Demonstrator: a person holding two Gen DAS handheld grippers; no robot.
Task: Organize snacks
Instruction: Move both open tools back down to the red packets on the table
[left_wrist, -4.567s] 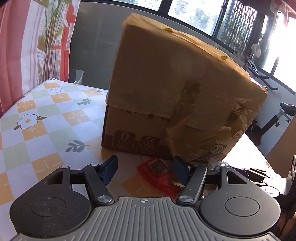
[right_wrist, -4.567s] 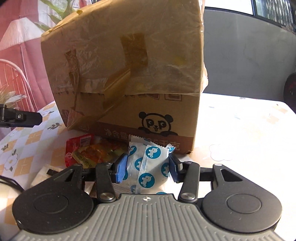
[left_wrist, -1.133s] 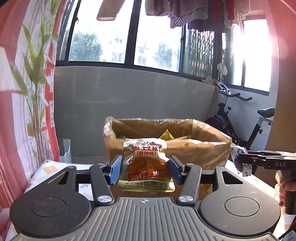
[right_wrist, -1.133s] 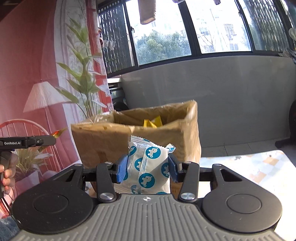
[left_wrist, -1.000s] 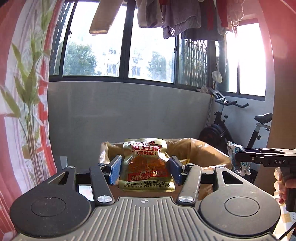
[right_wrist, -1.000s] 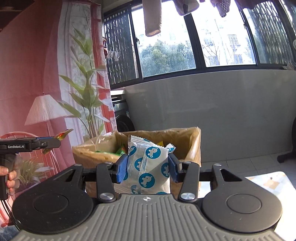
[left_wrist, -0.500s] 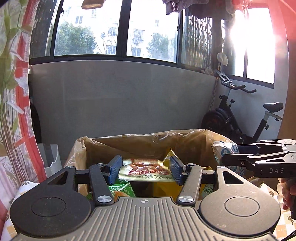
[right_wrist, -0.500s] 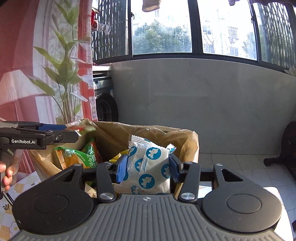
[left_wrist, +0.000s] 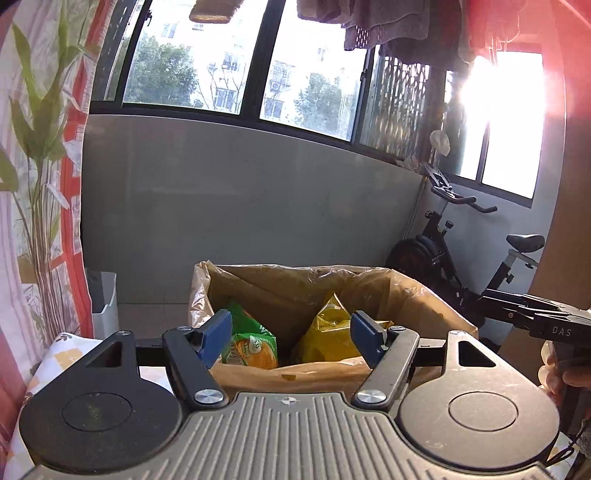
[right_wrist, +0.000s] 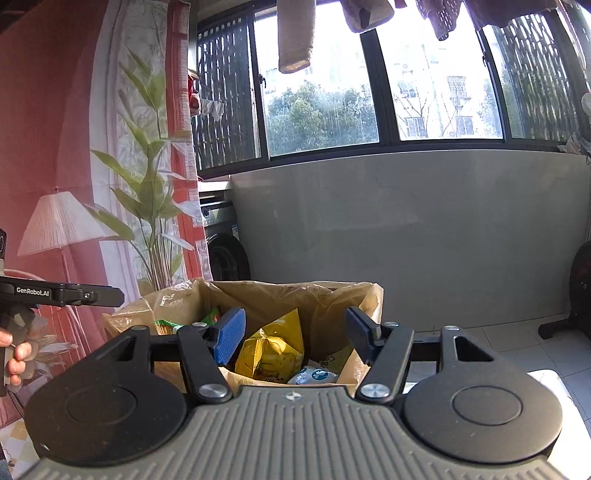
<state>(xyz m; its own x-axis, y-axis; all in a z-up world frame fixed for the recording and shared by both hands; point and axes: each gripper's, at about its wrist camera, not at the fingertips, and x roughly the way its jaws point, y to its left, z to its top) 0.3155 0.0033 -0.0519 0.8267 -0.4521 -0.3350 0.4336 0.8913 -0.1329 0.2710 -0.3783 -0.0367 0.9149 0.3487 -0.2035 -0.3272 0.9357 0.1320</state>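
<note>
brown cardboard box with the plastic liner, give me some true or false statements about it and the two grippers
1. The brown cardboard box stands open at the top. True.
2. The left gripper clamps a gold snack packet. False: its jaws are opening with nothing between them.
3. A yellow snack bag lies inside the box. True.
4. The right gripper grips the white packet with blue dots. False: its jaws are opening and empty; that packet lies in the box below.
5. A green and orange snack bag is inside the box. True.
</note>
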